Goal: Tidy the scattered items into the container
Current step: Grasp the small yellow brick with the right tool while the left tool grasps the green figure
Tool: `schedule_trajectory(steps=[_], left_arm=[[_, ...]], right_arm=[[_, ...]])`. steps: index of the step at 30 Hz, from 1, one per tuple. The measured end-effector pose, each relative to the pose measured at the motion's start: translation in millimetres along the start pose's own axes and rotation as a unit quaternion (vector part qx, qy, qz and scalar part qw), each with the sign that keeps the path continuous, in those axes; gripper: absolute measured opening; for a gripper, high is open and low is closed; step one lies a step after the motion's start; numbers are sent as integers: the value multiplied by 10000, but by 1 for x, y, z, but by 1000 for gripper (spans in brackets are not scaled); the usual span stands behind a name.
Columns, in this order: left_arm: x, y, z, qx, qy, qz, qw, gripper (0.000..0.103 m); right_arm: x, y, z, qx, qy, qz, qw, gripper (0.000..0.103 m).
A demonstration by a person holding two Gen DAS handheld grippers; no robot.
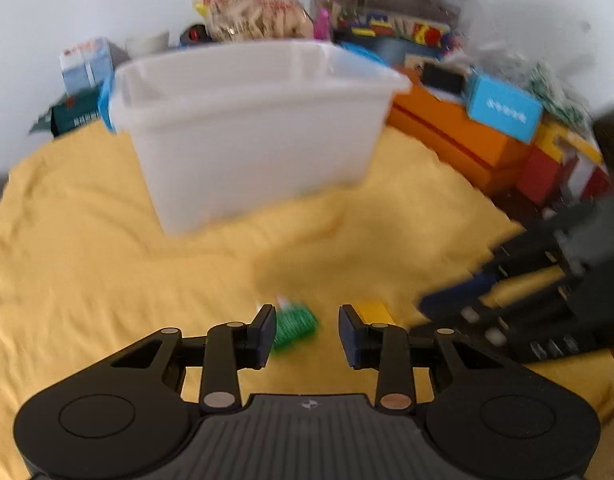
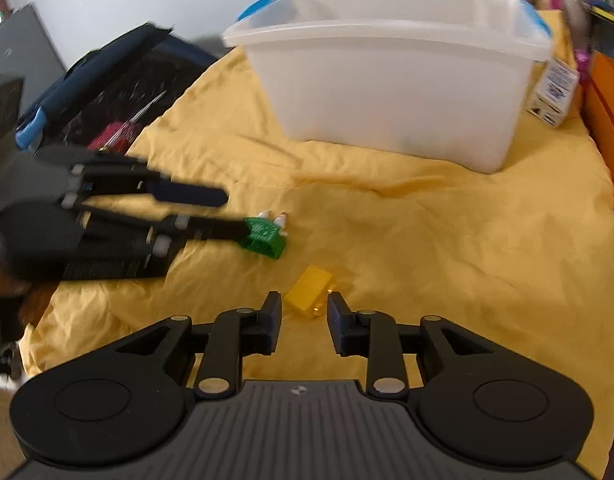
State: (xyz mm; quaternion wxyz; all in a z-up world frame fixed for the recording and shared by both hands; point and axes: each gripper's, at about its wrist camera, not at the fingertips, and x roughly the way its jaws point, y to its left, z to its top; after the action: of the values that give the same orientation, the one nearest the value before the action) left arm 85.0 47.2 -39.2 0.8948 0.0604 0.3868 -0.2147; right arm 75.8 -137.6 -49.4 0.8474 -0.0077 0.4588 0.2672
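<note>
Two grippers are lowered over small toy pieces on a yellow cloth (image 2: 427,240), short of the white container (image 2: 395,80).

The left gripper (image 1: 307,330) is held apart around a green ridged piece (image 1: 297,322), unclamped; the right gripper (image 2: 304,318) is parted about a yellow block (image 2: 309,288), likewise unpinched. With both tools crowded together, a collision is risked, and either small, smooth piece could be squeezed out sideways or the loose cloth snagged.

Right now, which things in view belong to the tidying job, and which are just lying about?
Job: green toy piece, yellow block, white container, all on the yellow cloth.

Lying about: orange boxes, blue box, snack bag, small carton.
</note>
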Motion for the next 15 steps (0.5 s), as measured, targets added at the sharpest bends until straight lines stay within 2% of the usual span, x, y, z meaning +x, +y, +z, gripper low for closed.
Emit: schedule_trajectory(steps=[2, 3, 6, 13, 15], left_arm=[[16, 5, 9, 103, 226, -131, 9996, 33], [25, 7, 12, 147, 419, -216, 9988, 20], [36, 6, 11, 324, 704, -445, 9960, 20], [17, -27, -18, 667, 893, -552, 9922, 21], [10, -34, -26, 796, 767, -466, 9928, 21]], right_arm=[[0, -1, -1, 78, -17, -19, 10000, 30], [-1, -1, -2, 88, -20, -34, 10000, 30], [-5, -2, -6, 131, -62, -89, 9999, 30], [-7, -10, -15, 415, -36, -158, 9990, 30], [-6, -10, -16, 442, -2, -158, 9989, 30]])
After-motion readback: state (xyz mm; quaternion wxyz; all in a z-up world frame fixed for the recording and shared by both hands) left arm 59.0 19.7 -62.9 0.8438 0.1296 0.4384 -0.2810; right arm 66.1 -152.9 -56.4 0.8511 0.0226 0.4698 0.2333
